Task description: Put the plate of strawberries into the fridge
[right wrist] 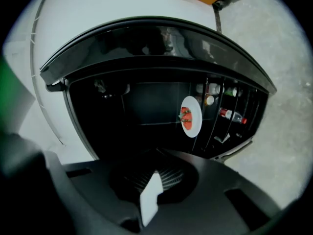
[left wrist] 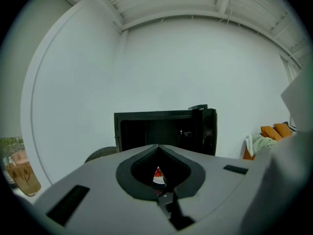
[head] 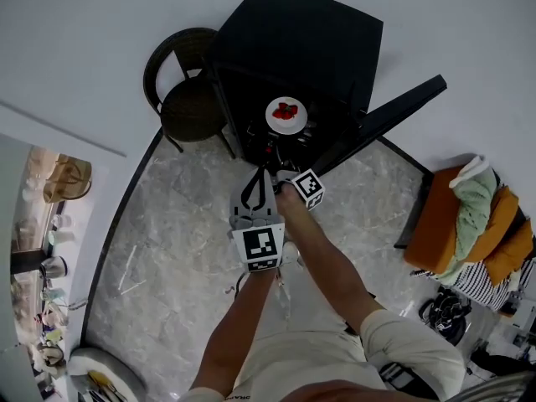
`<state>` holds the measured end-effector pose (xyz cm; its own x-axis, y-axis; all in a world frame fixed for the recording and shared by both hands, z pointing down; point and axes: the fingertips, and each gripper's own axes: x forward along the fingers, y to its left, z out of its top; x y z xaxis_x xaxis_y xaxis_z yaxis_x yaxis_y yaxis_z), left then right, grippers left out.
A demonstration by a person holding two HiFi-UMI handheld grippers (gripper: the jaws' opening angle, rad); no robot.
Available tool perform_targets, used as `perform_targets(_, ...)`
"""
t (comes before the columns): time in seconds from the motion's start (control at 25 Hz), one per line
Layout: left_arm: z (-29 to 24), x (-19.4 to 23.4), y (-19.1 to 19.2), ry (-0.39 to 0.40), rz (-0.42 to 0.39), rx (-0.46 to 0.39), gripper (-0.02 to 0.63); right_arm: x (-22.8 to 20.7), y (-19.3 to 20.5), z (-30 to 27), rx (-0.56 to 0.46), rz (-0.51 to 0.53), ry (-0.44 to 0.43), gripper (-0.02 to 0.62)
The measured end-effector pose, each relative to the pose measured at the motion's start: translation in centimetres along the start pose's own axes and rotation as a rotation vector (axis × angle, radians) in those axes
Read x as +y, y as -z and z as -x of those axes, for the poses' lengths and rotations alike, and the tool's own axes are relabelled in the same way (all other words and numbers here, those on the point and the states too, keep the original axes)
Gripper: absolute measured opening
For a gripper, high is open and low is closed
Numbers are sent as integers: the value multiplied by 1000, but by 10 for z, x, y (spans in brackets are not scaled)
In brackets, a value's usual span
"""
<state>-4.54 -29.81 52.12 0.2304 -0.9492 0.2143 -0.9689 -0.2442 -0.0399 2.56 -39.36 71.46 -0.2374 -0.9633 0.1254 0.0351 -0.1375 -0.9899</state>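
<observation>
Indoors, a round white plate (head: 286,115) with red strawberries (head: 286,110) sits on a shelf inside a small, boxy black fridge (head: 293,32). Its glossy door (head: 387,118) stands wide open. In the right gripper view the plate (right wrist: 191,115) looks smooth and shallow, with the green-capped berries (right wrist: 185,114) grouped toward one side. A red-capped bottle (right wrist: 232,115) lies in the wire door rack just beside it.

The left gripper (left wrist: 157,147), matte grey plastic with dark ribbed pads, has its jaws brought together with nothing gripped. A leaf-shaped hollow between the pads shows a red and white scrap of something beyond. The right gripper (right wrist: 159,152) is likewise closed and empty, and is well apart from the plate.

A round woven chair (head: 188,99) stands beside the fridge on a pale marbled stone floor (head: 167,224).
</observation>
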Motion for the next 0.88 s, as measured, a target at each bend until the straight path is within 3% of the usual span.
perform_targets(0.36,20,2,-33,24,-7,-8,3,50,22,25,45,-49,-29,12)
perform_targets(0.88,55,15,-52,-4,37,12,3,116,24,64,78,4,-104,12)
